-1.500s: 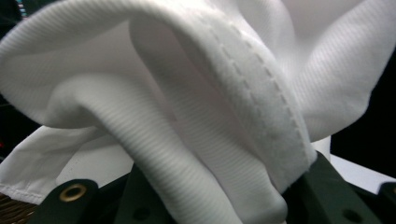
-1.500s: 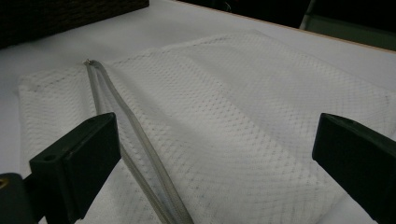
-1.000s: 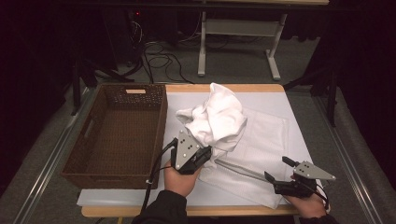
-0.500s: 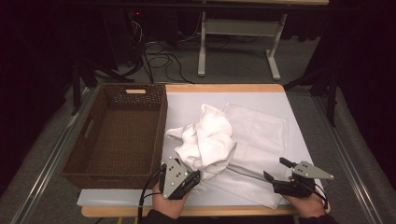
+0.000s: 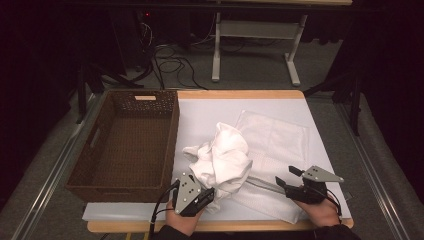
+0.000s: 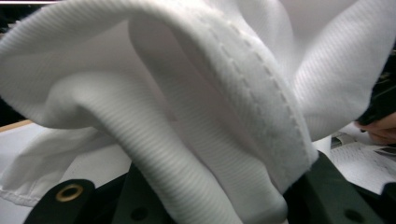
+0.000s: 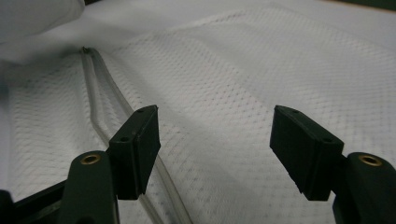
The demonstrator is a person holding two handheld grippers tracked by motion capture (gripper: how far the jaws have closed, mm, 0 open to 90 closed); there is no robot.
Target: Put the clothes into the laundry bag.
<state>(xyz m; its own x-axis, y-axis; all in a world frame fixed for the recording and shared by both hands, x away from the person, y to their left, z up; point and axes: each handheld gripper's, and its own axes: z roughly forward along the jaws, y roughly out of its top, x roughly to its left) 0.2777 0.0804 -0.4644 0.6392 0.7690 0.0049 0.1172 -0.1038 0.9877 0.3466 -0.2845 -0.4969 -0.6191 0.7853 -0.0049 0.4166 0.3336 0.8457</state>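
White cloth [image 5: 222, 162], bunched just right of the wicker basket [image 5: 125, 150], fills our left tool [image 5: 204, 196], while our right tool [image 5: 285, 181] has been closing, empty, above the mesh bag [image 5: 280, 142].

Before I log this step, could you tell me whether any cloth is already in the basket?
No, the basket holds nothing in the high view; the white cloth lies bunched on the table beside it.
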